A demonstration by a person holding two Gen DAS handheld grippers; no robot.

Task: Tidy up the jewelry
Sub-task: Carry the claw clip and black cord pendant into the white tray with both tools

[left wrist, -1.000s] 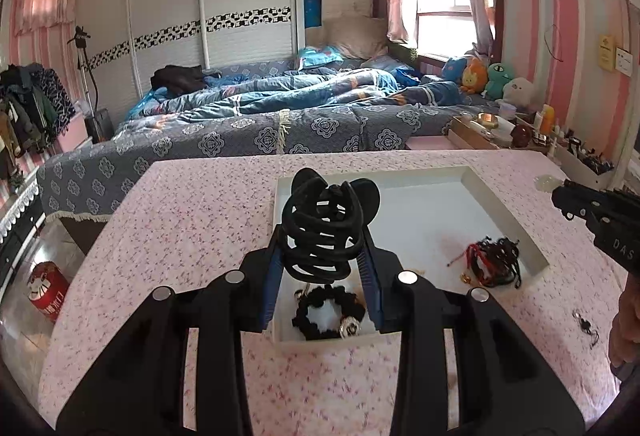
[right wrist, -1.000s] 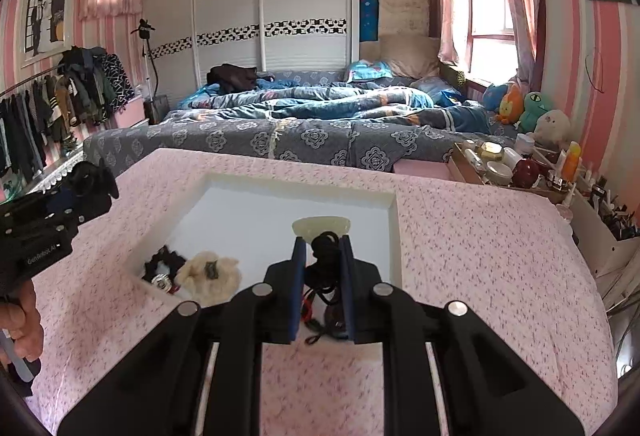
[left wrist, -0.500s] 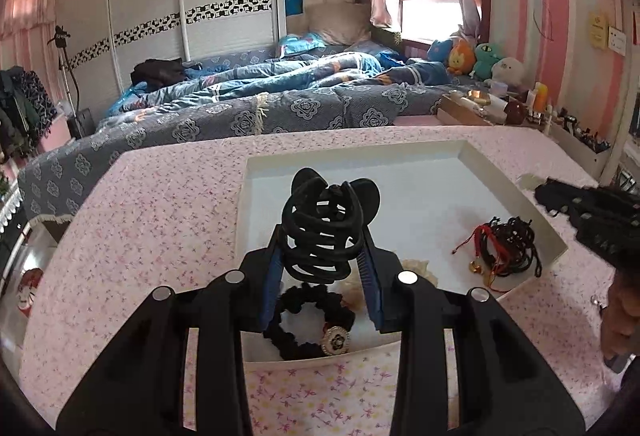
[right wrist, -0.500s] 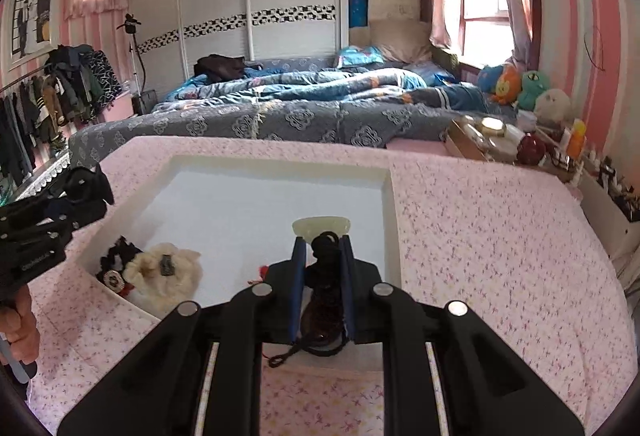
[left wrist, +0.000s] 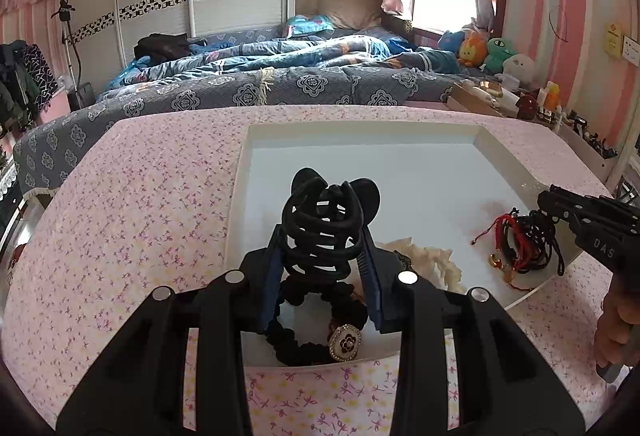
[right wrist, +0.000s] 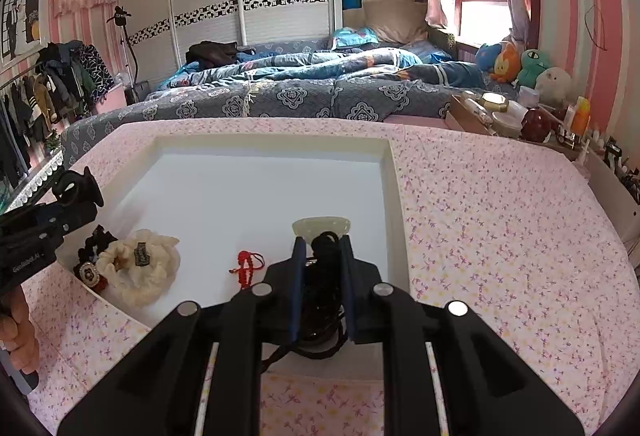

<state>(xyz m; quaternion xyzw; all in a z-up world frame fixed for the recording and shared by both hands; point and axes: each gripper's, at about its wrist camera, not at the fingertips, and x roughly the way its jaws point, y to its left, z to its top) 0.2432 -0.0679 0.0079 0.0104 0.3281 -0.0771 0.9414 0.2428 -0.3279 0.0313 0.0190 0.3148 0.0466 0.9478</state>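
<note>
Left tool (left wrist: 324, 260) is clamped on a black plastic claw hair clip (left wrist: 326, 224), right tool (right wrist: 322, 268) is pinching a black cord bundle (right wrist: 322, 288), both over the white rectangular tray (right wrist: 394, 195).

left gripper (left wrist: 323, 256) clamps black claw clip (left wrist: 326, 224) over white tray (left wrist: 360, 143), above black scrunchie (left wrist: 316, 332).

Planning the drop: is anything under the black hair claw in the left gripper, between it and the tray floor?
Yes. The black scrunchie and part of the cream scrunchie lie directly beneath the hair claw; bare white tray floor lies farther in.
</note>
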